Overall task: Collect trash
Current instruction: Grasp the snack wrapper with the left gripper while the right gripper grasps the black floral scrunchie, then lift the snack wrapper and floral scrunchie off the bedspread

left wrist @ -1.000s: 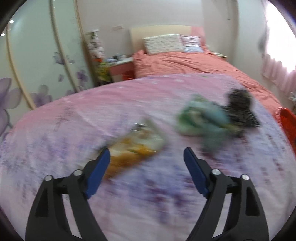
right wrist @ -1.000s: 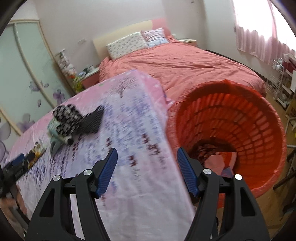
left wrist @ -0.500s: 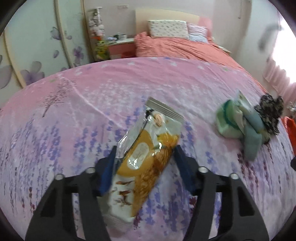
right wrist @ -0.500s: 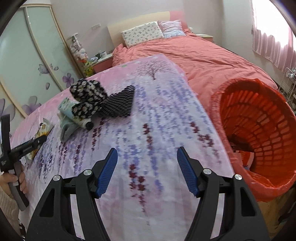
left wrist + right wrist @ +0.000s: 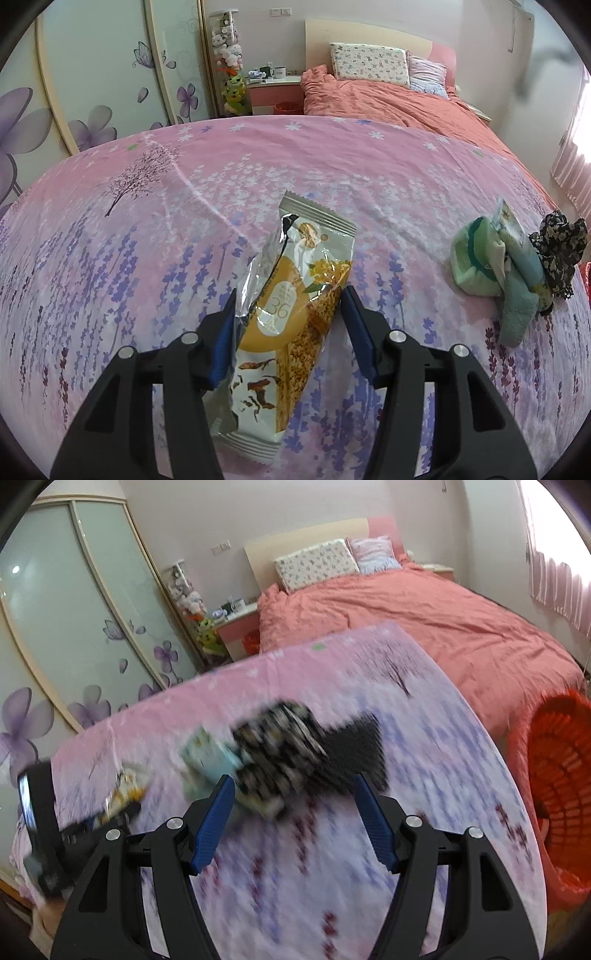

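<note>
A yellow and white snack wrapper [image 5: 291,306] lies on the pink flowered cloth [image 5: 184,206]. My left gripper [image 5: 290,325] has its blue fingers on both sides of the wrapper, close against it; I cannot tell whether they press it. The wrapper also shows blurred in the right wrist view [image 5: 125,797], with the left gripper [image 5: 92,827] on it. My right gripper [image 5: 295,823] is open and empty above the cloth, facing a pile of green and black-patterned items [image 5: 273,757]. The orange trash basket [image 5: 554,775] stands off the cloth's right edge.
The pile of green cloth, a pale packet and black-patterned fabric [image 5: 517,258] lies right of the wrapper. A bed with a salmon cover [image 5: 424,620] is behind. A nightstand [image 5: 273,92] and flowered wardrobe doors [image 5: 92,74] stand at the back left.
My left gripper has come down around the wrapper and narrowed on it. My right gripper has swung left from the basket toward the pile of items.
</note>
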A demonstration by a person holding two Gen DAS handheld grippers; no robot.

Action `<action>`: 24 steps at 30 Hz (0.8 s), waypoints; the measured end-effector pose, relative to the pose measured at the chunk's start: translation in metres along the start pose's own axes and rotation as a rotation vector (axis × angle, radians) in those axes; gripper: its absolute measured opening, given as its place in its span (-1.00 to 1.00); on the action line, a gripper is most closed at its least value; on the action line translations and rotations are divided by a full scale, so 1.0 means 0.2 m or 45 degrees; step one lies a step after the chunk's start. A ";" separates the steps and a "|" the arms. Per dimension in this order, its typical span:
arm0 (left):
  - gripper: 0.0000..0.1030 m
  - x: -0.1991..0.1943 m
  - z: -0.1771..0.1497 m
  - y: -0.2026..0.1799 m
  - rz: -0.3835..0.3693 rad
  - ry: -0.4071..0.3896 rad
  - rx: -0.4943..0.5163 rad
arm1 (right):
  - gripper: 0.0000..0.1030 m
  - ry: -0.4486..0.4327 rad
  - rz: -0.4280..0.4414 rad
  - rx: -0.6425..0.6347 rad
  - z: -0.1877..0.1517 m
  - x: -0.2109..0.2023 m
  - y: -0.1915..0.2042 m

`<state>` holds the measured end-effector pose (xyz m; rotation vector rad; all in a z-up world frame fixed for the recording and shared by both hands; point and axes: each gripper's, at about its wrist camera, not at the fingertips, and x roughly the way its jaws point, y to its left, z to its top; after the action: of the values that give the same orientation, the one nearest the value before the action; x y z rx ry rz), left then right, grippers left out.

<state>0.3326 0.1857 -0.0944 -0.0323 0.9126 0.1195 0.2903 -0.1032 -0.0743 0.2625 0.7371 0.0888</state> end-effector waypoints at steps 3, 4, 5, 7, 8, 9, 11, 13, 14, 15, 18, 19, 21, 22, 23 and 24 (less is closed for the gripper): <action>0.05 0.00 0.00 0.00 -0.001 0.000 -0.001 | 0.28 0.018 -0.041 -0.004 0.03 0.08 0.02; 0.06 0.00 0.00 0.00 -0.001 0.000 -0.002 | 0.22 0.028 -0.059 -0.011 0.04 0.11 0.02; 0.06 0.00 0.00 0.00 0.000 0.000 -0.001 | 0.13 0.044 -0.080 -0.027 0.04 0.15 0.03; 0.06 0.00 0.00 0.00 -0.001 0.000 -0.002 | -0.44 0.079 -0.098 -0.054 0.03 0.19 0.03; 0.06 0.01 0.00 0.00 -0.002 0.000 -0.002 | -0.57 0.090 -0.096 -0.060 0.03 0.19 0.02; 0.06 0.00 0.00 0.00 -0.003 0.000 -0.003 | -0.70 0.083 -0.084 -0.062 0.01 0.17 0.01; 0.06 0.01 0.00 0.00 -0.002 0.000 -0.002 | -0.74 0.043 -0.074 -0.069 -0.01 0.09 -0.02; 0.06 0.01 0.00 0.00 -0.002 0.000 -0.002 | -0.77 0.011 -0.053 -0.062 -0.03 0.01 -0.05; 0.06 0.01 0.00 0.00 -0.001 -0.001 -0.001 | -0.77 0.003 -0.040 -0.057 -0.05 -0.04 -0.07; 0.04 0.00 0.00 0.00 -0.001 -0.002 0.001 | -0.77 0.000 -0.032 -0.053 -0.06 -0.07 -0.08; -0.01 -0.01 -0.02 0.00 -0.018 -0.005 0.004 | -0.77 0.024 -0.046 -0.072 -0.13 -0.13 -0.11; -0.02 -0.02 -0.03 0.00 -0.026 -0.007 0.005 | -0.77 0.040 -0.064 -0.096 -0.18 -0.14 -0.12; -0.03 -0.04 -0.07 -0.01 -0.043 -0.009 0.010 | -0.77 0.069 -0.082 -0.126 -0.21 -0.12 -0.11; -0.03 -0.07 -0.09 -0.02 -0.067 -0.010 0.020 | -0.77 0.092 -0.085 -0.139 -0.25 -0.10 -0.11; -0.03 -0.08 -0.11 -0.04 -0.082 -0.011 0.028 | -0.77 0.104 -0.088 -0.143 -0.26 -0.09 -0.11; -0.03 -0.10 -0.14 -0.06 -0.098 -0.013 0.045 | -0.77 0.115 -0.094 -0.144 -0.28 -0.07 -0.11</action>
<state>0.3005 0.1701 -0.0953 -0.0341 0.9019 0.0317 0.2418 -0.1154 -0.1101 0.1240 0.8276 0.0725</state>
